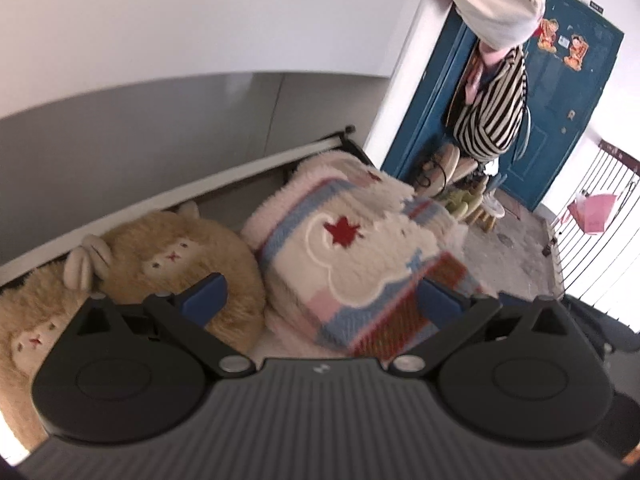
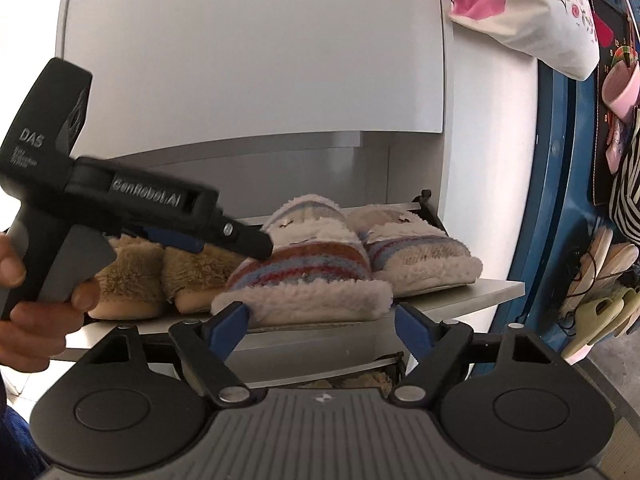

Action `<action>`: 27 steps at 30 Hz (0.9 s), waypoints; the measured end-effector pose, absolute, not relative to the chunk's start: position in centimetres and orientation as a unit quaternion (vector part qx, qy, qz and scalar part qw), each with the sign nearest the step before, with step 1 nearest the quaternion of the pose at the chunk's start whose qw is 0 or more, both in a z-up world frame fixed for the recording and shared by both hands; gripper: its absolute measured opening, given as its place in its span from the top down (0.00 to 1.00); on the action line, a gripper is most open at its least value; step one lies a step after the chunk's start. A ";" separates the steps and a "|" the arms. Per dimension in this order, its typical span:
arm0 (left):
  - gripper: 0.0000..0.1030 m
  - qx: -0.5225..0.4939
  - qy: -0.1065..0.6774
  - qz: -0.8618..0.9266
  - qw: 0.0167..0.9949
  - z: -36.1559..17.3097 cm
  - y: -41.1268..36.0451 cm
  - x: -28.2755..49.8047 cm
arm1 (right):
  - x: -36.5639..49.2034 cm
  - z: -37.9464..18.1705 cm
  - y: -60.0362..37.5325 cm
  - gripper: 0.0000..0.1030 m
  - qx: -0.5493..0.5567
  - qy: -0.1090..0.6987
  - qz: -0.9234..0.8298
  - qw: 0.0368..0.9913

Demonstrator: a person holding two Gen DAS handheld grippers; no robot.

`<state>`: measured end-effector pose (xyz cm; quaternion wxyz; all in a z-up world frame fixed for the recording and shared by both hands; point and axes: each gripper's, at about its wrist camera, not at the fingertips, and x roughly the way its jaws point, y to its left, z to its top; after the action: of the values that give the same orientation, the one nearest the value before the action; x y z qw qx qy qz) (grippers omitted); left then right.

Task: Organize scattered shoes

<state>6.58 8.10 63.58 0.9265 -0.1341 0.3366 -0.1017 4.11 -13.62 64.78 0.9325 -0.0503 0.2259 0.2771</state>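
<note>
Right gripper fingers spread around striped slipper heel on shelf, left gripper spread above; square beside mate, release gently.

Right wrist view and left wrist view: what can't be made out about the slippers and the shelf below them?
- Tan plush slippers: right wrist view, tops hidden by the left tool.
- Lower shelf: right wrist view, contents mostly blocked by the right tool.
- Striped slipper: left wrist view, motion-blurred and its near end hidden behind the tool; contact with the fingers unclear.
- Second striped slipper: far side hidden.
</note>
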 end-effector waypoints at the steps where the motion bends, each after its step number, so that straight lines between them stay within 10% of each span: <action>1: 0.00 -0.137 0.337 -0.101 0.926 63.5 8.2 6.6 | 4.6 64.6 -13.8 0.09 -0.049 0.228 0.274 0.933; 27: 0.00 -0.181 0.344 -0.102 0.916 63.2 9.8 8.0 | 8.6 63.0 -13.0 0.04 -0.060 0.230 0.276 0.931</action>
<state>8.03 9.84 63.19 0.9157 -0.1813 0.3440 -0.1018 8.64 -12.98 63.03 0.9312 -0.0596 0.2298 0.2765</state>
